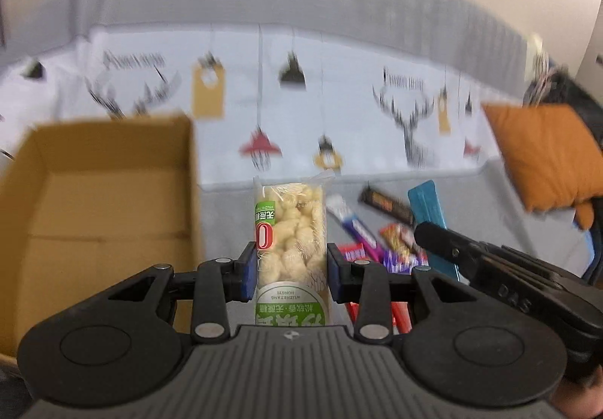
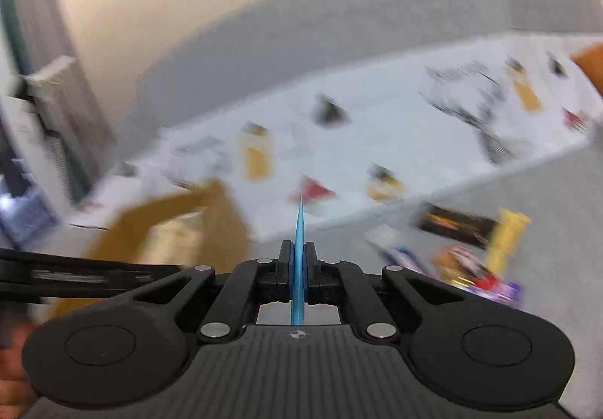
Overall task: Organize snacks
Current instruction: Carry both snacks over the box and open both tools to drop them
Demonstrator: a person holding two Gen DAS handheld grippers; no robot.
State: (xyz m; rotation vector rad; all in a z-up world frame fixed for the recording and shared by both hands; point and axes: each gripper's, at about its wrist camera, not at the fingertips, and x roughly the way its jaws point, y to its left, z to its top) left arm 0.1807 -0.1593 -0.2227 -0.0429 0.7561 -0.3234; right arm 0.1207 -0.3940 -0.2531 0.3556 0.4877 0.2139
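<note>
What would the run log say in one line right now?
left gripper: shut on clear puffed-snack packet | right gripper: shut on thin blue wrapper | brown cardboard box: open | loose snacks: on grey surface

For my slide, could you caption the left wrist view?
Left gripper grips a puffed-snack packet beside an open cardboard box.

The snack packet (image 1: 290, 230) bears a red "0"; the black tongs (image 1: 444, 238) read "DAS".
</note>
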